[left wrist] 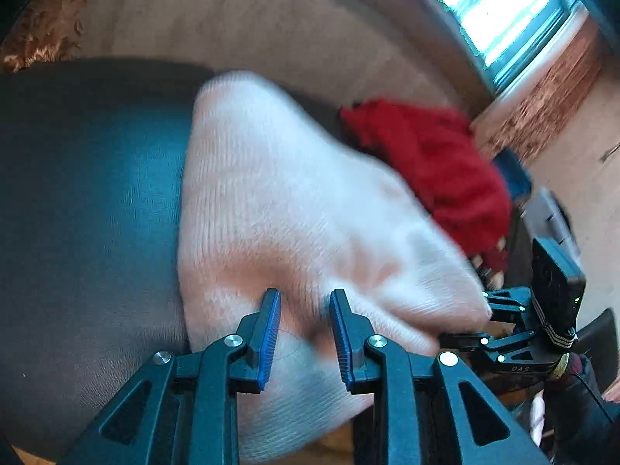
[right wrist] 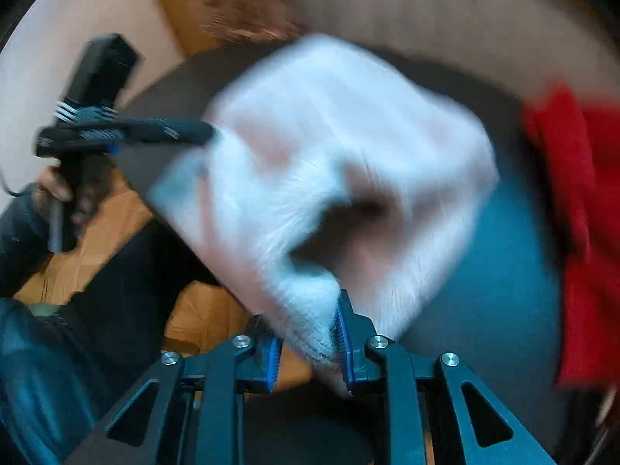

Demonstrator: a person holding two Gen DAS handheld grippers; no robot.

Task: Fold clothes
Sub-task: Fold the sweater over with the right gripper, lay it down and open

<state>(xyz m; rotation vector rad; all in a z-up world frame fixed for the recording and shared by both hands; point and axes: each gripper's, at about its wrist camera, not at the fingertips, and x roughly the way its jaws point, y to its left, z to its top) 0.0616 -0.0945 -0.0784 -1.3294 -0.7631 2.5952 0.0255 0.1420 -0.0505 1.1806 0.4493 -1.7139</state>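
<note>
White ribbed knit, soft and fuzzy, fills both our views: a sweater (left wrist: pixel 294 201) lying half on the dark round tabletop (left wrist: pixel 89 201), its near edge hanging past the rim. Blur smears most of it in the right view, so its folds are hard to read. Our left gripper (left wrist: pixel 305 333) has cloth between its blue ribbed pads, but we cannot tell if they pinch it. Our right gripper (right wrist: pixel 308 343) grasps a bunched edge of the sweater. A red garment (left wrist: pixel 430 166) lies beyond, cut off at the side. Small lettering on the right gripper's body is too faint to read.
</note>
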